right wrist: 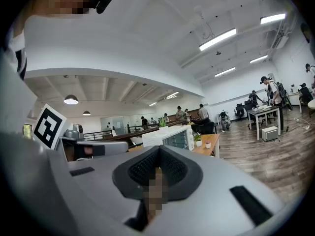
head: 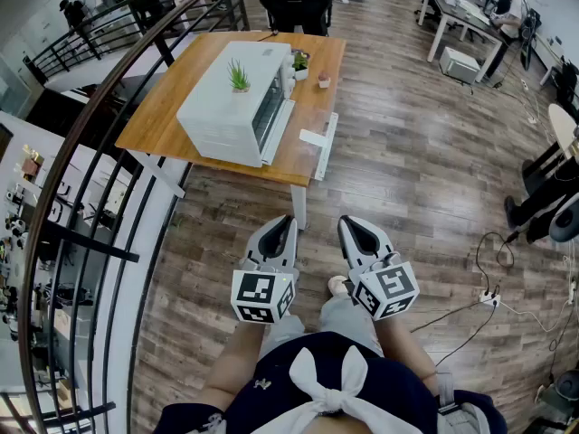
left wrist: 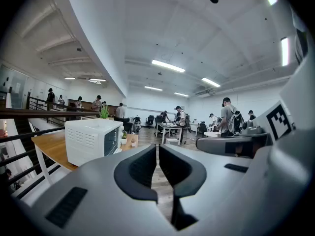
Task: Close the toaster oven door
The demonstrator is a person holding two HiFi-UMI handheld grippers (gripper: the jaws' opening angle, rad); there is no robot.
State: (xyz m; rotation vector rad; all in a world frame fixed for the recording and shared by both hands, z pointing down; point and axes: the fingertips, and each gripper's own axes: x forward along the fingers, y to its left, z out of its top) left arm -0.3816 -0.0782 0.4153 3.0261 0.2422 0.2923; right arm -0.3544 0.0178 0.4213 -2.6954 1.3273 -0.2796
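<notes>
Grippers up close: left gripper (head: 284, 224) & right gripper (head: 351, 226) side by side in front of the person, both w/ jaws pressed together on nothing, above wood-plank floor (head: 416, 170). Ahead, well apart from both, toaster oven (head: 226, 107) sits on wooden table (head: 163, 125) near black railing (head: 81, 206), small plant (head: 239, 77) on top; its door (head: 279, 120) looks ajar, tho too small to be sure. Far end: open office w/ desks (head: 457, 12) & people.

Grey hand-held grippers (head: 286, 224) (head: 349, 226) with black-and-white marker cubes (head: 263, 297), navy top (head: 271, 398), white bow (head: 327, 382).
</notes>
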